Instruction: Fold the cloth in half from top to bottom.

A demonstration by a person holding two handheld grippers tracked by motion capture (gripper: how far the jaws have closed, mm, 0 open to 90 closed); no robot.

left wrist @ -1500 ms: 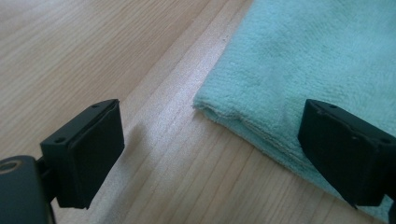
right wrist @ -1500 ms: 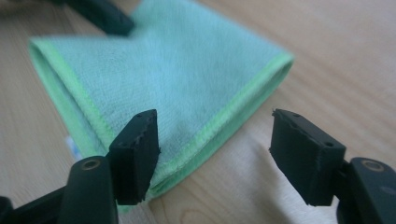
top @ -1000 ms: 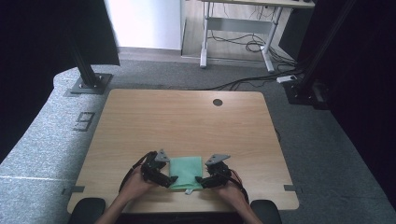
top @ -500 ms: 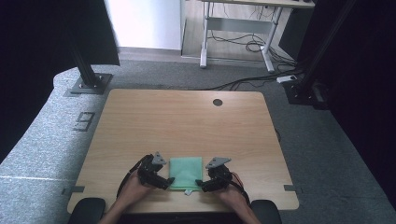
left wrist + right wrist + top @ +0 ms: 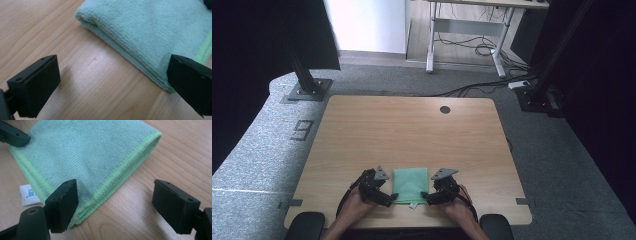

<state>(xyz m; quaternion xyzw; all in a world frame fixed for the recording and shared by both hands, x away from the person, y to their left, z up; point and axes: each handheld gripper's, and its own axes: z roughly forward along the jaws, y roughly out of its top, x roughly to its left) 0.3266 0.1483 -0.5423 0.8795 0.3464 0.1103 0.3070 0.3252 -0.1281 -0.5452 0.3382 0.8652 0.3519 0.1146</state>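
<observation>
Your folded green cloth (image 5: 410, 185) lies at the worktop's (image 5: 412, 130) lower centre, between your claws. Left claw (image 5: 388, 198) gapes wide, having just opened further; right claw (image 5: 426, 196) stands apart, empty, straddling the cloth's corner.

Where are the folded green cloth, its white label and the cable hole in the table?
folded green cloth (image 5: 410, 183), high view, middle of its top face.
white label (image 5: 29, 194), right gripper view, middle of the tag.
cable hole (image 5: 445, 109), high view, centre of the dark opening.
</observation>
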